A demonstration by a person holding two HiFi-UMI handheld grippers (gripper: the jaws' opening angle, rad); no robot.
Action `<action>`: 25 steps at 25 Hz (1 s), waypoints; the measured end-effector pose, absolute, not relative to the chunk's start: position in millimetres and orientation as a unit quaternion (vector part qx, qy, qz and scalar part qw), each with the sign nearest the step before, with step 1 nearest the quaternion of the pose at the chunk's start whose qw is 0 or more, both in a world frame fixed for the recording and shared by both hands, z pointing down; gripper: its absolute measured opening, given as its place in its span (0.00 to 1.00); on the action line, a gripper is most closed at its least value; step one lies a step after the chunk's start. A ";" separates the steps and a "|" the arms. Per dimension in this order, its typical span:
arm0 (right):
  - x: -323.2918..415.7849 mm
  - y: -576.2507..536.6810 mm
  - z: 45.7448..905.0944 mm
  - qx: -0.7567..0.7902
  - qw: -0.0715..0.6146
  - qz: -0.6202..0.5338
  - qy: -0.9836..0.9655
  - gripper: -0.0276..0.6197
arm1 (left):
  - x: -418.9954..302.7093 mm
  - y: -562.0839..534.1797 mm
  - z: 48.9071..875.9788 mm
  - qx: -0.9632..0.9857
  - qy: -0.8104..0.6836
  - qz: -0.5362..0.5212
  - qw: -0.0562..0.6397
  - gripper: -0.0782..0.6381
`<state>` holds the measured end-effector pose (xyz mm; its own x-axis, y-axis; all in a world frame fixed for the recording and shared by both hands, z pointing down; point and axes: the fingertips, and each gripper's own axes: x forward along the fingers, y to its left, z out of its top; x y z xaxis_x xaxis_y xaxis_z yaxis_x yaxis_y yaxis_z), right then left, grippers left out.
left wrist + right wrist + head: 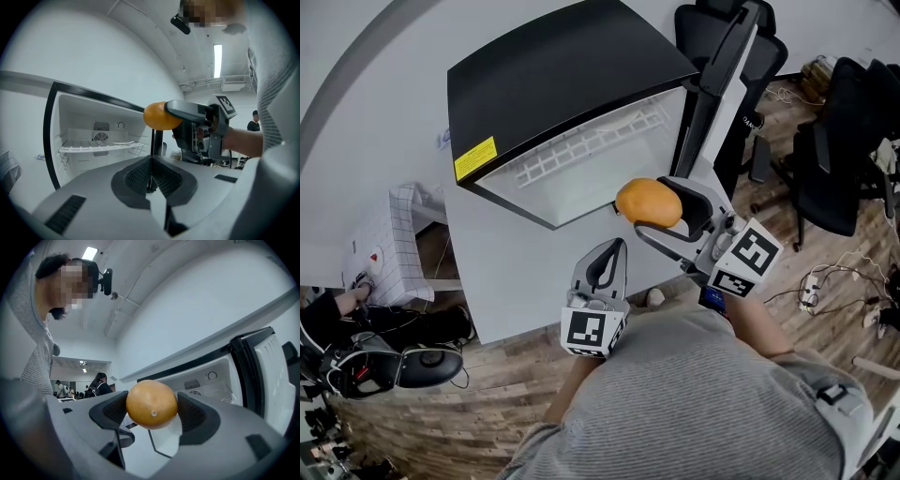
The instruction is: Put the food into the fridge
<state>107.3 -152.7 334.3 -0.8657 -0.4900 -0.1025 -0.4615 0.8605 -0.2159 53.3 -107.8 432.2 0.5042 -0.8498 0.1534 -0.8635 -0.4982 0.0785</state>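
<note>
Below the head camera, the fridge (pixel 572 84) is standing with its door (pixel 722 75) swung open to the right. The open compartment is showing a white wire shelf (pixel 591 150). The right tool (pixel 670 214) is holding an orange (pixel 649 202) in the air just in front of that opening, outside the compartment. The left tool (pixel 612 255) is hovering lower and nearer the person, with its jaws pressed together and nothing between them. An office chair (pixel 834 169) is standing well apart on the right.

Along the left tool's own view, the two jaws are meeting tip to tip and gripping nothing. Beyond them the fridge interior is lying open, with the wire shelf crossing it and a round fan grille (pixel 100 138) sitting on the back wall. The orange is hanging above and to the right of the shelf, level with the front edge of the compartment, clamped in the other tool.

Along the right tool's own view, the jaws are standing wide and their ribbed pads (pixel 115 411) are pressing on both sides of the orange, which is filling the gap between them. Behind it the fridge opening and the inner side of the door are showing to the right.
</note>
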 end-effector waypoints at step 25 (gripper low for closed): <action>73.2 -274.2 359.8 -0.343 0.008 -0.019 0.939 0.56 | 0.0 -98.7 430.2 0.847 -0.524 0.047 0.084 0.12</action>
